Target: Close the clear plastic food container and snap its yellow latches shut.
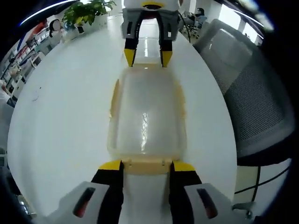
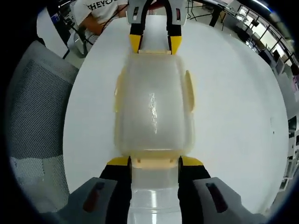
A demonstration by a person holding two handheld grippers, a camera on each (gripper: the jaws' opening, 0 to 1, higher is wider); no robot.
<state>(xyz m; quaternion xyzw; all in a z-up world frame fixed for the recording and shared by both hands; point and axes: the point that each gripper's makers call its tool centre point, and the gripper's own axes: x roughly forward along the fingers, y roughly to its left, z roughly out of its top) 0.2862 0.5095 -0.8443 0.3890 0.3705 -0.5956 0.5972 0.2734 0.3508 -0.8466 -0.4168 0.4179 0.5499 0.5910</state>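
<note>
Lying on the white table [image 1: 60,140], the clear container [image 1: 145,119] has its lid on. The left gripper [image 1: 146,166] is at one short end of the container, jaws apart, with a yellow latch [image 1: 145,164] between the tips. The right gripper [image 2: 154,161] is at the opposite end in the same way, open around the other latch [image 2: 154,162]. A plant [image 1: 86,11] beyond the container appears in the left gripper view. A seated person [image 2: 100,11] beyond the container appears in the right gripper view.
</note>
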